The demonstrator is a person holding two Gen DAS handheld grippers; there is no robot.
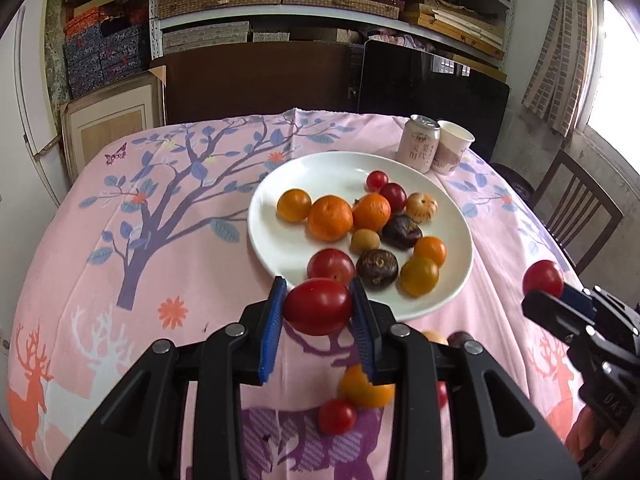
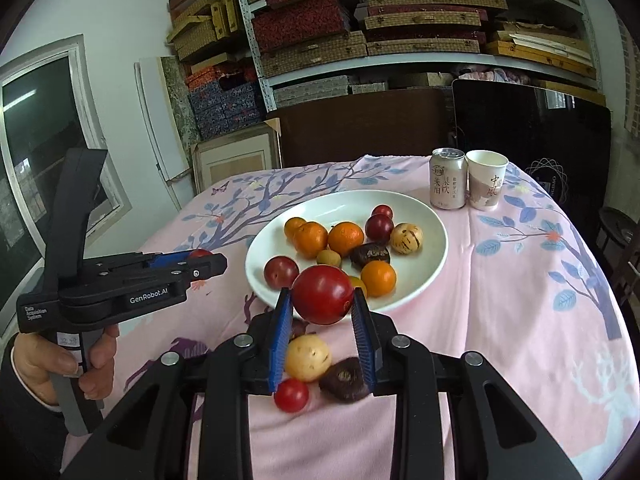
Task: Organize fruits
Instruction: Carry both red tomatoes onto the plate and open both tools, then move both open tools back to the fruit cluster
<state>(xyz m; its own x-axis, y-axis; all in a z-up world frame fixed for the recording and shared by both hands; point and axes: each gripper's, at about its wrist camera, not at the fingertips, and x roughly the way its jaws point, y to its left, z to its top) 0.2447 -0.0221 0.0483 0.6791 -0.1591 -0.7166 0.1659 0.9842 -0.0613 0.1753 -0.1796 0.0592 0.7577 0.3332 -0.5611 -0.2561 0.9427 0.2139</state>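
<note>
Nearest the left wrist camera, the left hand-held gripper [image 1: 319, 307] is clenched on an oval red tomato [image 1: 318, 306], its blue pads pressing the fruit's two sides, and the fruit hangs clear above the pink worktop [image 1: 180, 260] just short of the plate's near rim. The right hand-held gripper [image 2: 322, 305] is likewise grasping a round red tomato [image 2: 322, 294], held over the cloth at the near edge of the white plate [image 2: 432, 248]. Under the two tools some fruit is not yet gathered: a small red tomato [image 2: 291, 395], a pale yellow fruit [image 2: 308, 358] and a dark brown one [image 2: 345, 380] below the right, an orange fruit [image 1: 366, 390] below the left.

The step in hand looks like carrying both tomatoes to the plate. To do it well, each should probably travel above the rim before lowering, since a low approach could knock the plate or the fruit lying near its front edge. The left half and back of the plate are bare; the near right part is crowded with oranges, red tomatoes and dark fruit, so the bare side is the safer landing. Round fruit rolls, so the jaws are best opened only once the tomato rests on the plate, ideally beside the other red ones [image 1: 331, 266].

Farther back a drink can [image 2: 448, 184] and a paper cup [image 2: 486, 184] stand beyond the plate, well clear of the path.
</note>
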